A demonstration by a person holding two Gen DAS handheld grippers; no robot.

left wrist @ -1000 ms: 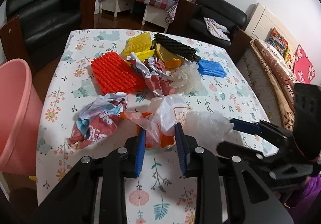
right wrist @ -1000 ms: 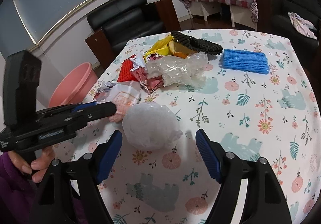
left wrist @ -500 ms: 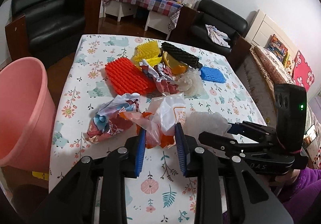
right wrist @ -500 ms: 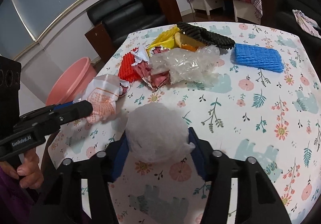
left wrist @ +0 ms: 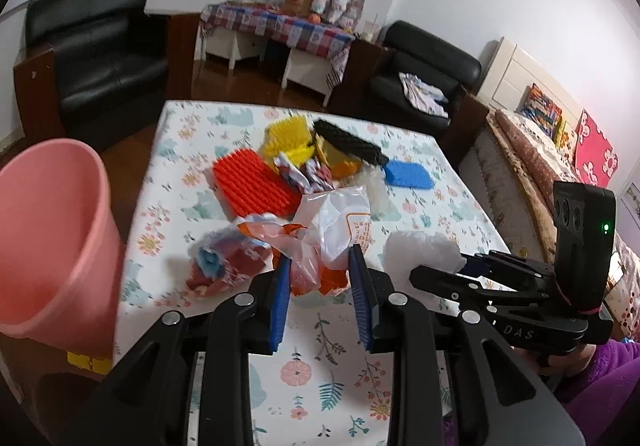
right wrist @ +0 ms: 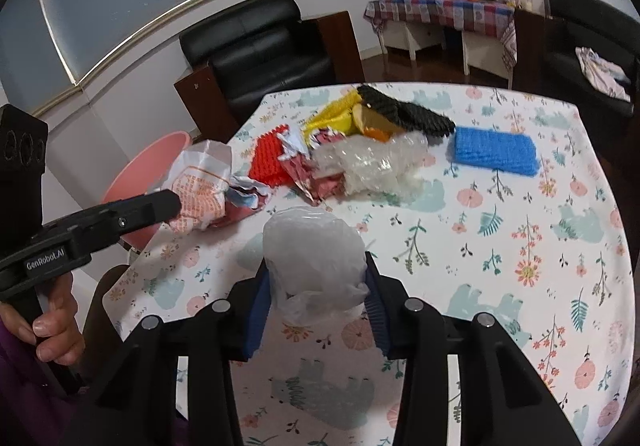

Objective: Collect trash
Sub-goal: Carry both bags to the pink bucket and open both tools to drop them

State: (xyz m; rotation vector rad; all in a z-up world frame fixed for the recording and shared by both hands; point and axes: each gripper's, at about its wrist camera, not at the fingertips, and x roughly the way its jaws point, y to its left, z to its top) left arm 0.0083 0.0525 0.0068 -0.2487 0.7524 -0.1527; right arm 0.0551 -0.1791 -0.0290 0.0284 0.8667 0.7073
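My left gripper [left wrist: 319, 286] is shut on a white-and-orange plastic bag [left wrist: 332, 230] and holds it above the table; the bag also shows in the right wrist view [right wrist: 200, 186]. My right gripper [right wrist: 318, 296] is shut on a crumpled white plastic ball [right wrist: 316, 250], lifted off the table; it shows in the left wrist view [left wrist: 420, 252] too. A pink bucket [left wrist: 52, 238] stands left of the table. More trash lies on the table: a red-blue wrapper [left wrist: 228, 266], an orange foam net [left wrist: 252, 182], a clear bag [right wrist: 380, 166].
A floral tablecloth covers the table [right wrist: 520, 246]. Yellow foam [left wrist: 286, 136], a black foam net [right wrist: 404, 110] and a blue foam pad [right wrist: 496, 150] lie at the far side. Black armchairs [left wrist: 96, 58] stand beyond the table.
My right gripper closed on the white plastic ball and lifted it. Both grippers rose and pulled back from the table, the left one carrying its bag up.
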